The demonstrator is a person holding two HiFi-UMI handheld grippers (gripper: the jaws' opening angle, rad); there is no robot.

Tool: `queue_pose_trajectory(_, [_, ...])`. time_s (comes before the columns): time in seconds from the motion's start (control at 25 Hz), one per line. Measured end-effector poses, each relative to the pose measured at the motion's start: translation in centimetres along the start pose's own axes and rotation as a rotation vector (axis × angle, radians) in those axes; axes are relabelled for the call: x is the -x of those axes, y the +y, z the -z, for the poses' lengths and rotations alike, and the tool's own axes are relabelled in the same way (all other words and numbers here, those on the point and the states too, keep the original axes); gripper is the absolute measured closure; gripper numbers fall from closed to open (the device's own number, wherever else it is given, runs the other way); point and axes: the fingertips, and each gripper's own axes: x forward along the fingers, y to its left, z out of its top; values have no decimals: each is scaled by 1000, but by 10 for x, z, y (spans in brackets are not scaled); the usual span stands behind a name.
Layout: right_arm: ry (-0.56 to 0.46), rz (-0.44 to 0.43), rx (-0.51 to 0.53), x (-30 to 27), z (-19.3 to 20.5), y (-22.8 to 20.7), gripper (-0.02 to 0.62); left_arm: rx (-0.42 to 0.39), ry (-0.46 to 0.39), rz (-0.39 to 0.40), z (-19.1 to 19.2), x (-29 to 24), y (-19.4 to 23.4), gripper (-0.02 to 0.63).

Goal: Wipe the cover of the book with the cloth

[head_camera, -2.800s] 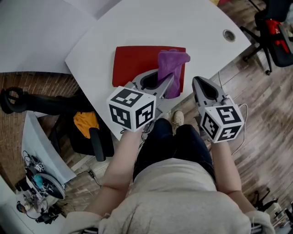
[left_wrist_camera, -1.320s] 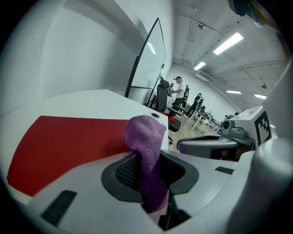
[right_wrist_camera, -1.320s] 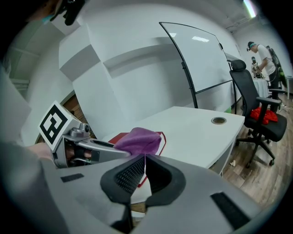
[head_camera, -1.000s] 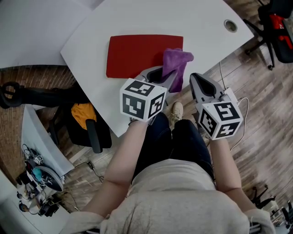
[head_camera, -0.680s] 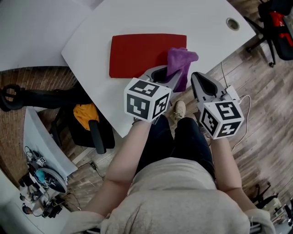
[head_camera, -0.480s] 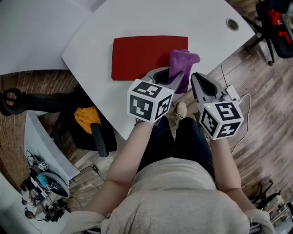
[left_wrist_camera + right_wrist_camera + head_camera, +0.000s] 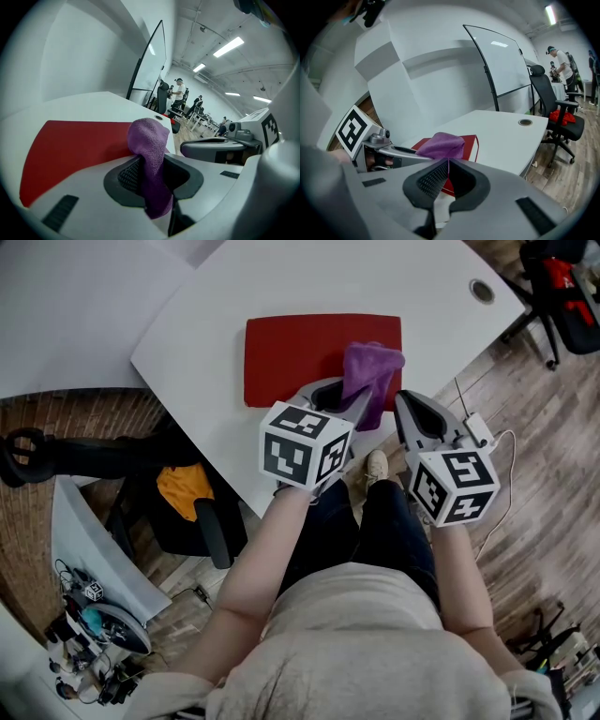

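Left gripper: jaws pinch the purple cloth over the red book.
Right gripper: jaws pressed together, empty.

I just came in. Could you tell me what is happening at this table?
A seated person holds a hand-held gripper in each hand at a white table. The left hand-held gripper is shut on a purple cloth. The cloth is over the right part of a red book that lies flat on the table. I cannot tell whether the cloth touches the cover. The right hand-held gripper is shut and empty, beside the left one near the table's edge.
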Motion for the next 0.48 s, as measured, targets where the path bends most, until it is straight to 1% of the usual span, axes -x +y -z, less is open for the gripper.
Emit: queue_pose_trajectory(0.48, [8, -7, 19, -12, 3, 31, 572, -2, -7, -12, 7, 22, 26, 495])
